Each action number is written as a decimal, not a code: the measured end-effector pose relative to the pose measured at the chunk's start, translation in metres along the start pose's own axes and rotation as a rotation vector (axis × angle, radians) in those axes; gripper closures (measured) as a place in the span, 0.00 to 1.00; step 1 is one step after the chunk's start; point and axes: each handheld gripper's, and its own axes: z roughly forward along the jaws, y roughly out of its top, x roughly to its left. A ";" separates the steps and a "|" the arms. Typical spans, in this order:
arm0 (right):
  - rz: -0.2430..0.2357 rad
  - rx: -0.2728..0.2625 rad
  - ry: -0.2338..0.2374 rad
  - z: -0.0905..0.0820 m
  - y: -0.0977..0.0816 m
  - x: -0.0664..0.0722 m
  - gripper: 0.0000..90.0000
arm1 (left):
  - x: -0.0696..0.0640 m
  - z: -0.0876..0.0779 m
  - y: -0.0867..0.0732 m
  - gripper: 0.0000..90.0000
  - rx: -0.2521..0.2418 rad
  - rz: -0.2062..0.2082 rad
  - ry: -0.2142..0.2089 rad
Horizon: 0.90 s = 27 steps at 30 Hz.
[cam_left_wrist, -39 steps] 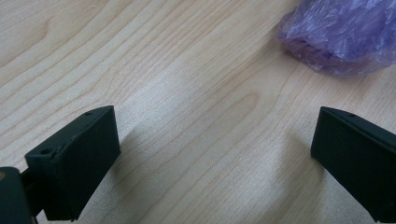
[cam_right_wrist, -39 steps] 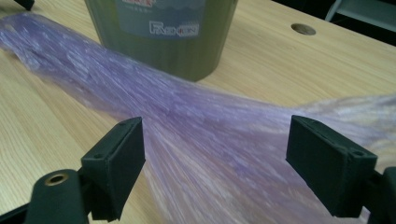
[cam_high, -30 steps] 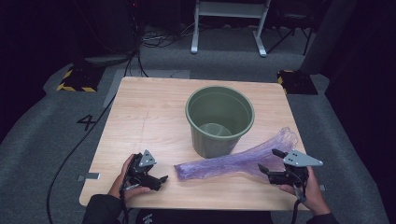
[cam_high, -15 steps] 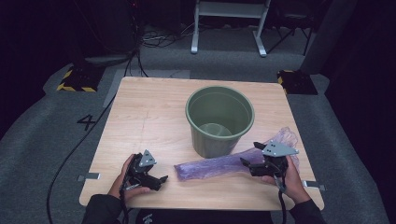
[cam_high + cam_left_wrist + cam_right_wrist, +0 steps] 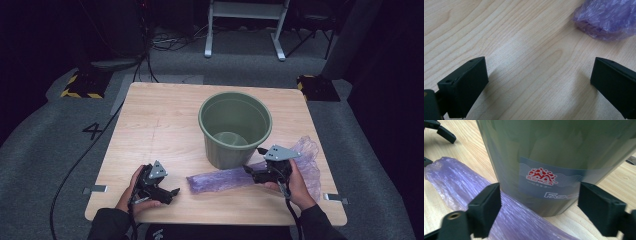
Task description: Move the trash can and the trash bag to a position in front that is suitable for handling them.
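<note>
Right gripper [image 5: 254, 172]: jaws wide, low over the bag, pointing at the bucket's wall just ahead.
Left gripper [image 5: 167, 191]: jaws wide, resting on the table [image 5: 160, 125], near the bag's end.
Bag [image 5: 225, 178]: purple, flat, against the bucket's [image 5: 235, 127] base.

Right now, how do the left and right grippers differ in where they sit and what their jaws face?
The left gripper rests on bare table, short of the purple bag; the right gripper is over the bag's middle, beside the green bucket. Left's jaws frame wood; right's straddle bag and bucket. Both are open, holding nothing.
</note>
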 end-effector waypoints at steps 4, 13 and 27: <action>0.013 -0.004 0.001 0.003 0.001 -0.001 0.20 | 0.000 0.000 0.000 0.01 0.000 0.000 0.000; 0.009 0.005 -0.012 0.017 0.008 0.000 0.19 | 0.000 0.000 0.000 0.01 0.000 0.000 0.000; -0.020 0.016 0.007 0.016 0.011 0.006 0.22 | 0.000 0.000 0.000 0.01 0.000 0.000 0.000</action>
